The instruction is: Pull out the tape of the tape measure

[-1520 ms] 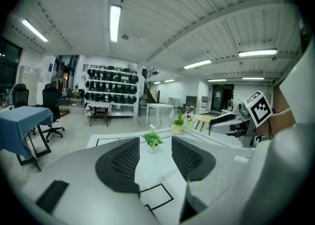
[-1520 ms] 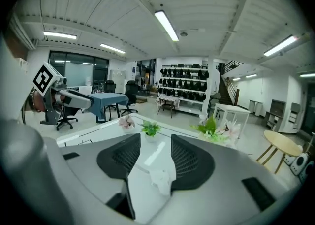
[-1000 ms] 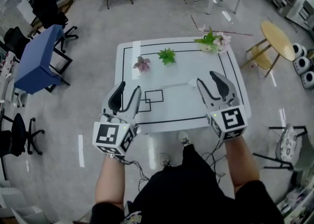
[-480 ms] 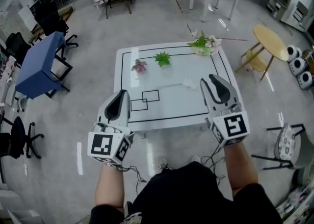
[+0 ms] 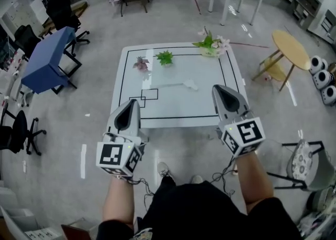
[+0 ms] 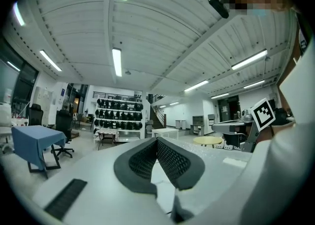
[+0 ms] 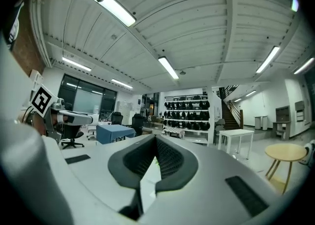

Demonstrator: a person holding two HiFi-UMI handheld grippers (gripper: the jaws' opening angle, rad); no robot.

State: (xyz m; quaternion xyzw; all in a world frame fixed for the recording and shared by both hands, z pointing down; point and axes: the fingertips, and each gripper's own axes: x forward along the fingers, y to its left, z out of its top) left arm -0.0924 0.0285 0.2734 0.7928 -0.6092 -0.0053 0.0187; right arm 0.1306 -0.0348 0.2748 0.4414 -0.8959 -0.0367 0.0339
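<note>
**A:** What is hard to make out?

**B:** The tape measure [image 5: 192, 84]. It is a small pale lump on the table [image 5: 184, 106], a little right of the table's middle. A thin pale strip runs left from it toward the middle. It is too small to tell where the case ends and the strip begins.

**A:** How many things are on the table?

**B:** One tape measure and three plants along the table's far side. There is a pink plant [image 5: 140, 64], a green plant [image 5: 165, 57] just beside it, and a bunch of flowers [image 5: 210, 43] at the far right corner. I can't tell whether any of them stands in a pot. Two overlapping black squares [image 5: 145, 97] are drawn left of the table's middle.

**A:** And the tools?

**B:** There are two. The left tool [image 5: 132, 103] shows at the table's near left corner and the right tool [image 5: 218, 90] at its near right corner. Neither touches the tape measure. Each tool's own view shows its jaws just closed, meeting at the tip with nothing between them. Those views show the room and ceiling, not the tabletop.
</note>
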